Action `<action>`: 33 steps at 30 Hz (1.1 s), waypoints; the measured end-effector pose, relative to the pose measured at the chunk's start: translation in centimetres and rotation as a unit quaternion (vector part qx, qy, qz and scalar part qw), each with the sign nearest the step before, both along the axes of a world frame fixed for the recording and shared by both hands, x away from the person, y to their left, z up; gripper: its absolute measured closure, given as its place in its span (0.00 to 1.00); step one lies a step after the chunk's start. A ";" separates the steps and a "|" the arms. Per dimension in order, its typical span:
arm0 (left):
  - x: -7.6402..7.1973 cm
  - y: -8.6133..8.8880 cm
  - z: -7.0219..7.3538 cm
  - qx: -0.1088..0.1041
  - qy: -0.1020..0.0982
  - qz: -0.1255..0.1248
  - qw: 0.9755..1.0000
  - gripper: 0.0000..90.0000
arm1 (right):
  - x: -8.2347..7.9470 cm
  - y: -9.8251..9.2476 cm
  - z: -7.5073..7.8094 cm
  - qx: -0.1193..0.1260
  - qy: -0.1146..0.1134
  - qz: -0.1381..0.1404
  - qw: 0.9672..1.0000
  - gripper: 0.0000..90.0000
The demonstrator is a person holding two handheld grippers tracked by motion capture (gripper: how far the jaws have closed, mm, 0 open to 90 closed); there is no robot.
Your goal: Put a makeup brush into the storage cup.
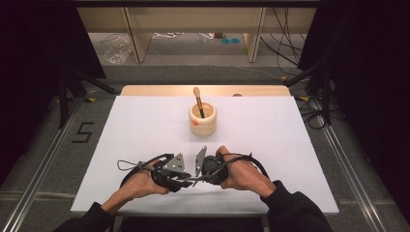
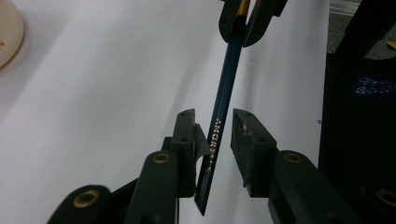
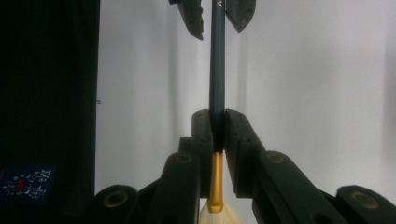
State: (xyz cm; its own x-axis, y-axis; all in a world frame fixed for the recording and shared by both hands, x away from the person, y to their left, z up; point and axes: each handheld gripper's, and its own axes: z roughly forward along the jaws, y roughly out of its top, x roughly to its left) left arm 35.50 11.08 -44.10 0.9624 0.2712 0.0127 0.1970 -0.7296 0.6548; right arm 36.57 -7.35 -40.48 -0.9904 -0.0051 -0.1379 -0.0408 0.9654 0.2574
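Between the two, a brush [image 3: 217,70] was clamped by the right hand-held gripper [image 3: 217,128] while the left hand-held gripper [image 2: 214,140] stood unclenched around its handle; the cup [image 1: 202,120] still awaited it.

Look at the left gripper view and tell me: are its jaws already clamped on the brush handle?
No: the blue brush handle runs between the left gripper jaws, but a clear gap shows on the right side.

A wooden cup [image 1: 203,120] holding a brush [image 1: 198,100] stands mid-table [image 1: 145,125]; possibly an orange sticker on it.
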 end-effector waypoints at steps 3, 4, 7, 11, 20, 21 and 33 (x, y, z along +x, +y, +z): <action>0.0 -0.1 0.0 0.000 0.003 0.001 1.000 0.82 | 0.0 0.0 0.0 -0.002 -0.004 0.006 1.000 0.93; 0.0 -0.1 0.0 0.000 0.003 -0.001 1.000 0.83 | -0.1 0.1 0.0 -0.001 -0.001 0.002 1.000 0.93; -0.1 -0.1 -0.1 0.005 0.001 -0.006 1.000 0.86 | -0.1 0.2 0.0 -0.004 -0.009 0.011 1.000 0.93; -0.1 -0.2 -0.1 0.011 0.004 -0.013 1.000 0.88 | -0.1 0.3 -0.1 -0.010 -0.014 0.021 1.000 0.92; -0.2 -0.2 -0.2 0.027 -0.001 -0.028 0.999 0.92 | -0.1 0.4 0.0 -0.003 -0.019 0.041 0.999 0.92; -0.3 -0.1 -0.1 0.028 -0.002 -0.030 0.999 0.92 | -0.3 0.4 0.0 0.000 -0.011 0.025 1.000 0.92; -0.4 0.1 0.0 0.024 -0.003 -0.037 0.999 0.94 | 0.3 -0.8 -0.3 0.011 -0.008 0.030 0.999 0.87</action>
